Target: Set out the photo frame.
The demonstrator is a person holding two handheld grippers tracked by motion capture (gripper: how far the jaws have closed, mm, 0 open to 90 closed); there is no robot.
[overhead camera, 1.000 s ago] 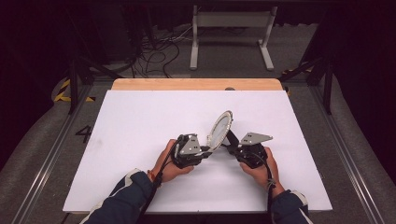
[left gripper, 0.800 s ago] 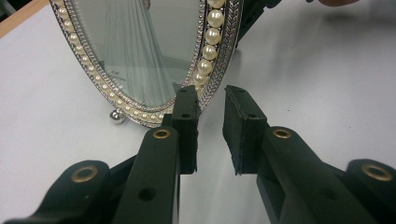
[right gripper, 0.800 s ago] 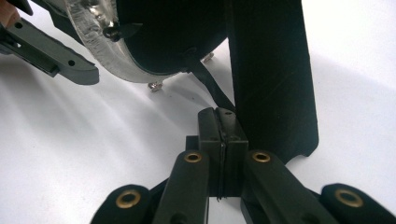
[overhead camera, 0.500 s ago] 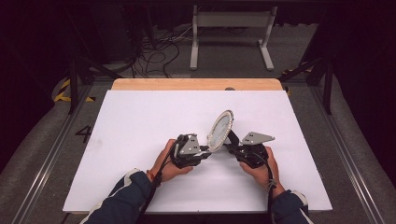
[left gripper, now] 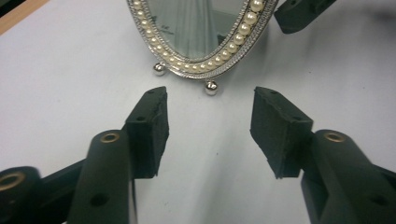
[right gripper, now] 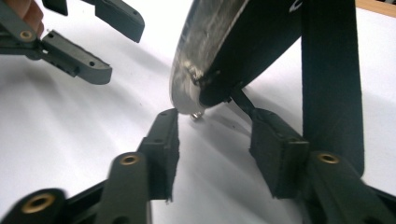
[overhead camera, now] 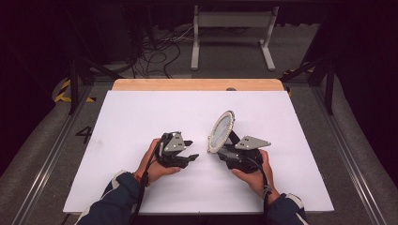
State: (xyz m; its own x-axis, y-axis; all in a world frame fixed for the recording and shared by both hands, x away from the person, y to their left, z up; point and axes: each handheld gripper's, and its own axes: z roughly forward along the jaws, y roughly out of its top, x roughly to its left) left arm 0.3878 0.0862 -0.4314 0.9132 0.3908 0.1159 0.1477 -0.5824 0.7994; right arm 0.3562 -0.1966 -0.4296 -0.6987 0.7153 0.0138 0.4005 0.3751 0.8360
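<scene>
Mirror: an oval mirror [overhead camera: 221,131] in a silver frame edged with pearl beads stands upright on the white tabletop [overhead camera: 141,122], right of centre, resting on small ball feet and a dark back prop.
Mirror face: in the left gripper view the glass [left gripper: 201,23] faces that camera, with two silver ball feet touching the sheet just beyond the jaw tips.
Mirror back: in the right gripper view the dark backing [right gripper: 252,51] and the black prop leg [right gripper: 331,70] are seen from behind, the frame's lower edge just above the tabletop.
Right gripper: the right gripper [overhead camera: 224,152] sits just behind the mirror's base; its jaws have just been opening and now stand apart, with the mirror's lower edge and a thin strut near the gap but neither pad pressing on it.
Left gripper: the left gripper [overhead camera: 191,150] lies near the mirror's front, clear of it; its jaws have just been opening and stand moderately wide with bare tabletop between them.
Hands: a hand [overhead camera: 152,164] in a dark sleeve holds each gripper.
Containers: none on the tabletop.
Surroundings: a wooden strip [overhead camera: 197,84] borders the far edge; cables [overhead camera: 155,47] lie on the floor beyond.
</scene>
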